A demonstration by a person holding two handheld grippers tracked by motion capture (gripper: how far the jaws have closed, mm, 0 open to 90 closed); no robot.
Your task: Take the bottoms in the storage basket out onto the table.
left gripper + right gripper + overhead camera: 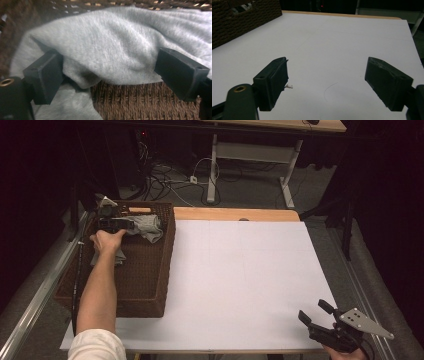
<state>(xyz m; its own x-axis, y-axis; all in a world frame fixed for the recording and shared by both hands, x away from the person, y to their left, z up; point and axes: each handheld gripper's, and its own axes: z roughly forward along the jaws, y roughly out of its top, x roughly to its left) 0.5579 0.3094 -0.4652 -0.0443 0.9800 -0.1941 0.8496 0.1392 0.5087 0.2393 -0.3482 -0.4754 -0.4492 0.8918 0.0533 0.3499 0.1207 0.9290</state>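
Grey cloth (117, 47) lying crumpled at the far end of a brown wicker basket (150, 285), partly draped against the basket's far wall; a second pale piece sits beside the person's left hand (107, 241). The left gripper (110, 72) is inside the basket with its jaws spread wide on either side of a fold of the cloth; the pads flank the fabric without pressing it, so nothing is held. Judged from this, the work with the cloth is at an early or a closing stage: the cloth rests in the basket, and the white sheet covering the desk (240, 280) bears no garment. The right gripper (317, 315) waits near the desk's near right corner, jaws wide apart and empty. The high view gives the layout: basket at the desk's left edge, the two hands well apart. The left gripper view adds the weave of the basket floor under the cloth's hem; the right gripper view adds the basket's outer wall and faint marks on the sheet.
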